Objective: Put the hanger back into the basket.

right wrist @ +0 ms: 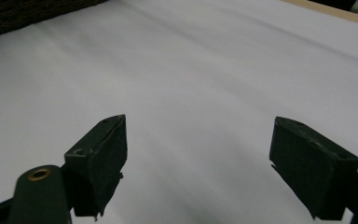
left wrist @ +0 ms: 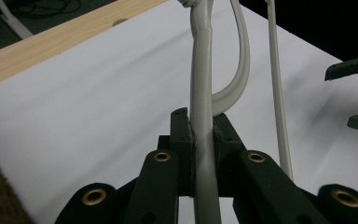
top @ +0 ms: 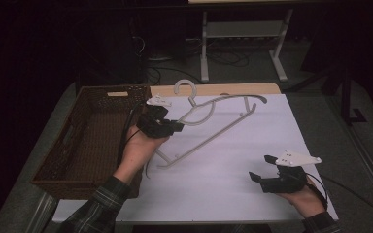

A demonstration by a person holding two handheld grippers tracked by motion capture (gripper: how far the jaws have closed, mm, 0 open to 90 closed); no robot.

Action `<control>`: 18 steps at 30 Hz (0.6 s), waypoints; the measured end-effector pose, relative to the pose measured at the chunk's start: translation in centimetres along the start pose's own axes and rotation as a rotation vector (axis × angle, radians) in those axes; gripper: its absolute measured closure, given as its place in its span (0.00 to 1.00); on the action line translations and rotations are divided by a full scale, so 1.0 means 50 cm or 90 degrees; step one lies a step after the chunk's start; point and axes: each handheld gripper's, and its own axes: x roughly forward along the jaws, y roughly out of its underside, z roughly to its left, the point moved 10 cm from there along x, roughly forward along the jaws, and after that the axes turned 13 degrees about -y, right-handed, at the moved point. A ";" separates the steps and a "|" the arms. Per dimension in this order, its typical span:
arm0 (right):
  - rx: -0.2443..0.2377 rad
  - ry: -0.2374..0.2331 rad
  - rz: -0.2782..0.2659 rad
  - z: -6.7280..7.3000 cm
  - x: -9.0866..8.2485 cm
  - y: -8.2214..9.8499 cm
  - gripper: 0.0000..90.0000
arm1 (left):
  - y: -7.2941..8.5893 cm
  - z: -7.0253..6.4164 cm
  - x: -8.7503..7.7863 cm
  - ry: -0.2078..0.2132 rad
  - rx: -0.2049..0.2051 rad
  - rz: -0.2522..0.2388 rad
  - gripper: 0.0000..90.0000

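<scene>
A white plastic clothes hanger (top: pixel 213 124) hangs tilted above the white table sheet (top: pixel 233 165), its hook (top: pixel 184 87) toward the far edge. My left gripper (top: pixel 177 127) is shut on one shoulder arm of the hanger (left wrist: pixel 203 116), the pads pressing on it from both sides. My right gripper (top: pixel 262 167) rests low over the sheet at the near right, open, with nothing between its fingertips (right wrist: pixel 105 154). In the left gripper view the right gripper's fingertips (left wrist: pixel 349 70) stand apart at the right edge.
A brown wicker basket (top: pixel 90 141) stands at the table's left, beside my left hand. A strip of wooden tabletop (top: pixel 233 89) runs along the far edge. A white metal stand (top: pixel 243 43) and cables lie on the dark floor beyond.
</scene>
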 end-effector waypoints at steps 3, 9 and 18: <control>0.001 0.004 -0.002 -0.002 -0.001 -0.001 0.20 | 0.000 0.021 -0.019 -0.010 0.000 0.002 0.91; 0.006 0.015 -0.003 -0.007 -0.005 -0.002 0.20 | 0.006 0.080 -0.063 -0.043 -0.005 0.004 0.91; 0.008 0.023 -0.005 -0.009 -0.004 -0.003 0.19 | 0.027 0.163 -0.121 -0.079 -0.030 -0.003 0.91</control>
